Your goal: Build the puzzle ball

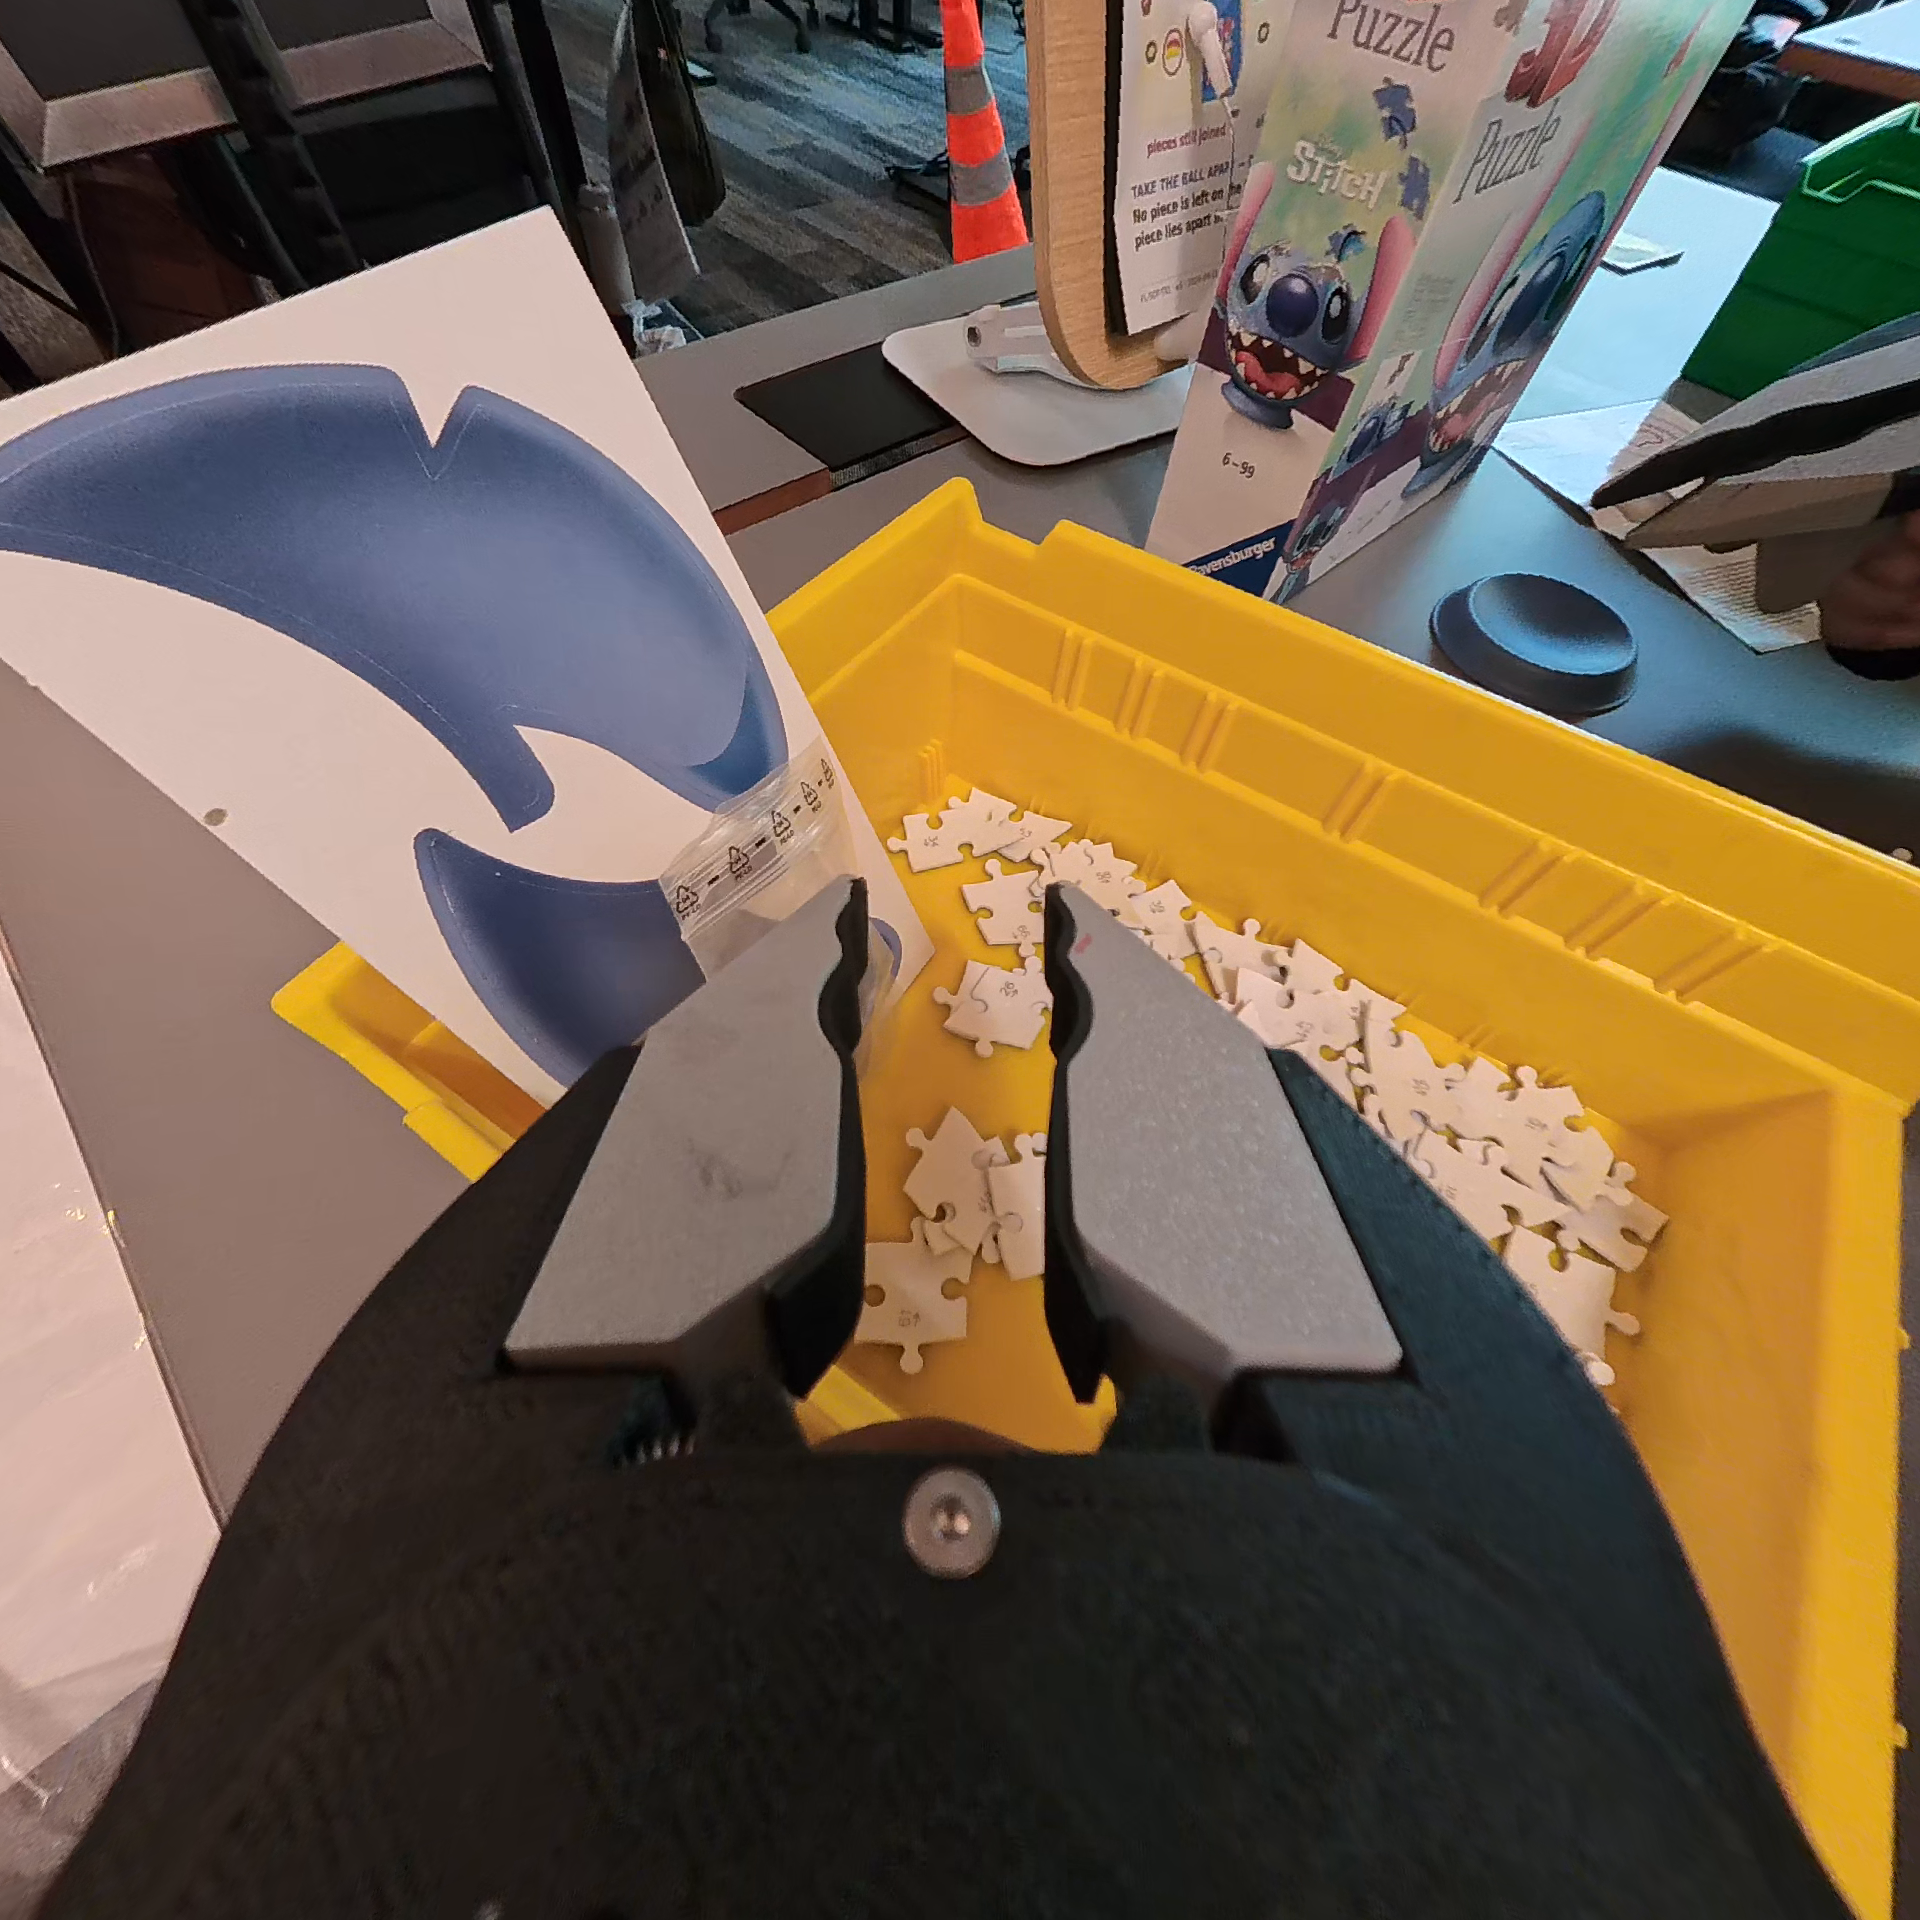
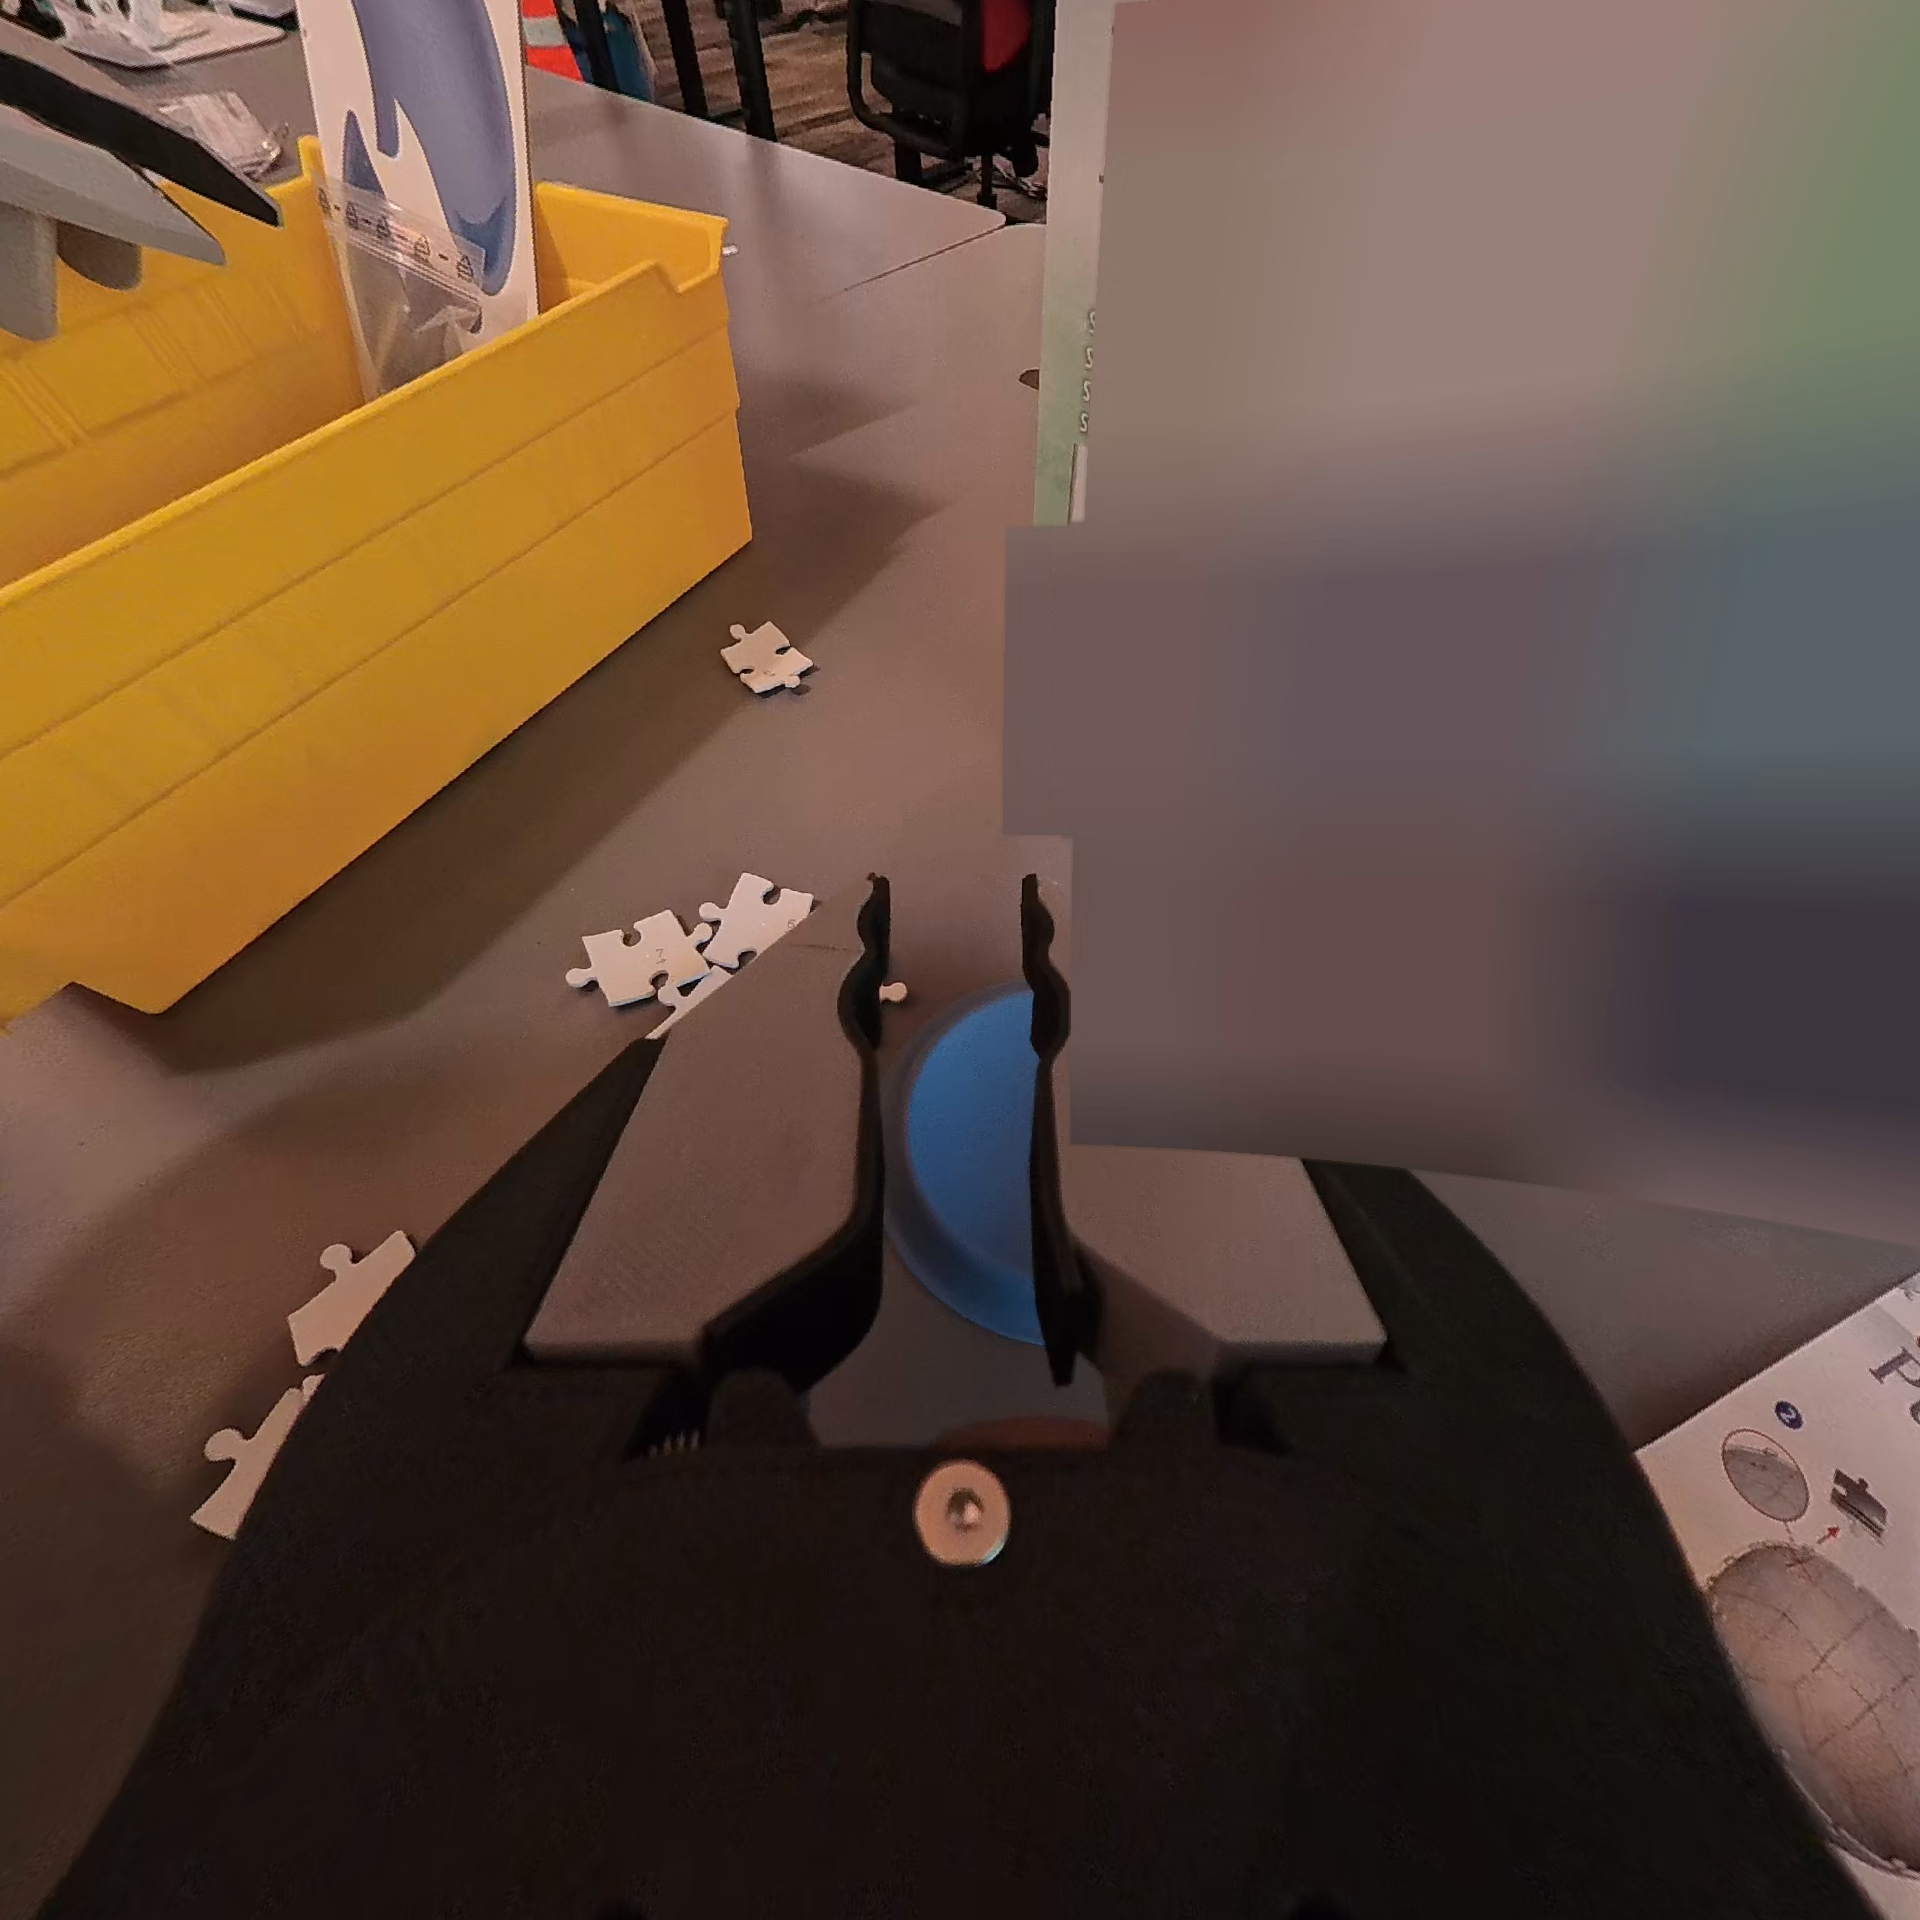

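left gripper hangs over the yellow bin, fingers spread and empty, loose white puzzle pieces straight below and ahead of its tips, so it is the nearer tool for a pick. right gripper also spread, empty, low over the grey table above a blue round base; a few pieces lie just to its left. office room, orange cone behind.
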A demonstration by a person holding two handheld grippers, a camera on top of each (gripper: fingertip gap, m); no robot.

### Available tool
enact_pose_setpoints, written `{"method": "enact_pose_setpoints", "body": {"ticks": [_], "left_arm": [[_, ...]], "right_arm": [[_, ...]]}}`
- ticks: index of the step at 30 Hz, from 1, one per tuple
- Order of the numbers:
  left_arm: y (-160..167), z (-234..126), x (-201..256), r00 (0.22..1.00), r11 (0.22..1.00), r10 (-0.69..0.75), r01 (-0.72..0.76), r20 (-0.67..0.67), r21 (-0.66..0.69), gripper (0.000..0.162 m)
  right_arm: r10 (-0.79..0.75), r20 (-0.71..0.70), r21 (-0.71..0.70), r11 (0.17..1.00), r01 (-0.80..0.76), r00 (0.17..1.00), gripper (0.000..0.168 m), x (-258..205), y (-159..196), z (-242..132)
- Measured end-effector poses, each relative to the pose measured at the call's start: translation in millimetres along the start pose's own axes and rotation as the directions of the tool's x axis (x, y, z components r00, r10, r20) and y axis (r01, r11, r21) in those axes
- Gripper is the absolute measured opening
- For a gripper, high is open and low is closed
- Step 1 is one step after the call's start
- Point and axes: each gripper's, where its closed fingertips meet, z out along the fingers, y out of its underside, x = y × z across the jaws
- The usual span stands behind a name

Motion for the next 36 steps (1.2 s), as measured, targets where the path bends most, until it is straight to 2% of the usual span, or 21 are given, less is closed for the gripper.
{"method": "enact_pose_setpoints", "body": {"ticks": [24, 26, 29, 36], "left_arm": [[0, 1, 2, 1.000, 1.000, 0.006, -0.006, -0.002, -0.001, 0.031], [0, 1, 2, 1.000, 1.000, 0.008, -0.008, -0.001, -0.003, 0.031], [1, 1, 2, 1.000, 1.000, 0.010, -0.010, 0.001, -0.004, 0.031], [1, 1, 2, 1.000, 1.000, 0.017, -0.017, 0.005, -0.009, 0.031]], "right_arm": [[-0.004, 0.003, -0.003, 1.000, 0.004, 1.000, 0.022, -2, 0, 0], [-0.007, 0.028, -0.011, 1.000, 0.007, 1.000, 0.021, -6, 1, 1], [-0.020, 0.148, -0.083, 0.996, 0.033, 0.989, 0.023, -29, 14, 7], [-0.181, 0.259, -0.182, 0.955, 0.232, 0.949, 0.021, -66, 41, 19]]}}
